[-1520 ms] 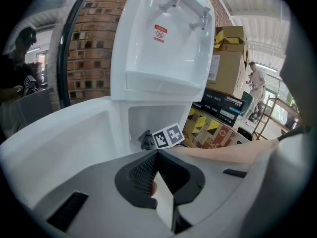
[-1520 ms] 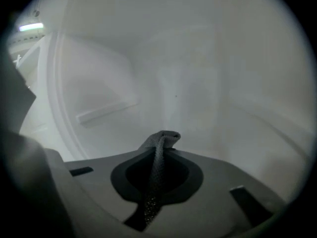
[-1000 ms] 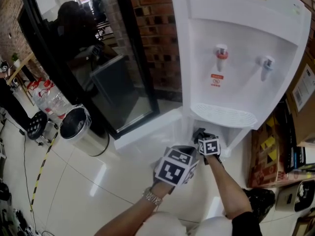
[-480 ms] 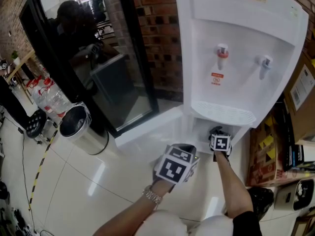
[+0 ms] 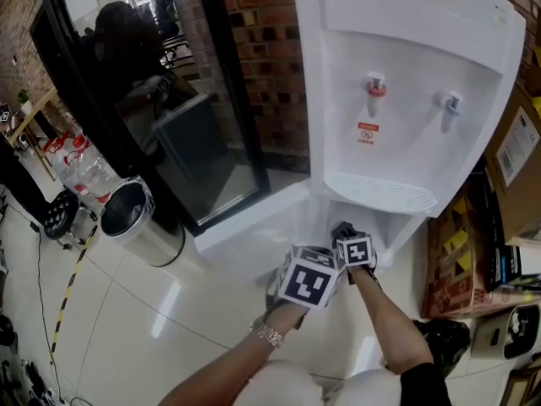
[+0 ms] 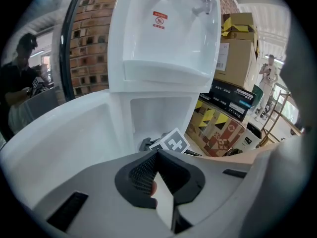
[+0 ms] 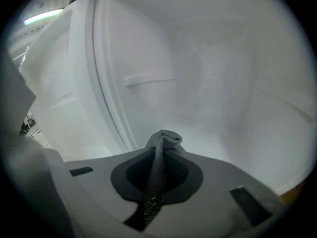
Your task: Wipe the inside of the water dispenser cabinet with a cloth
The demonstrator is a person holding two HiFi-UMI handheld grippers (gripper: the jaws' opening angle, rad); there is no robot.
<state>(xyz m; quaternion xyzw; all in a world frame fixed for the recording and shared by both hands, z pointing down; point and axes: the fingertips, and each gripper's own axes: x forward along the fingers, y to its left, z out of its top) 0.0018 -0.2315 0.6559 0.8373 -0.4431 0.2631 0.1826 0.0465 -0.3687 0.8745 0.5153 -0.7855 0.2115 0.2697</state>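
Both claws are clenched, the left claw [image 6: 156,153] empty; the right claw [image 7: 161,151] should press its grey cloth [image 7: 163,139] flat into the cabinet [image 7: 223,83] corners.

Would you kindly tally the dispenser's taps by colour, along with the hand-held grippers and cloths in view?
Red-capped plastic tap: 1
Blue-capped plastic tap: 1
Hand-held grippers, namely left hand-held gripper and right hand-held gripper: 2
Grey woven cloth: 1
Total: 5

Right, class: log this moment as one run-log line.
right gripper: shut on cloth | place: inside cabinet | left gripper: shut, outside cabinet
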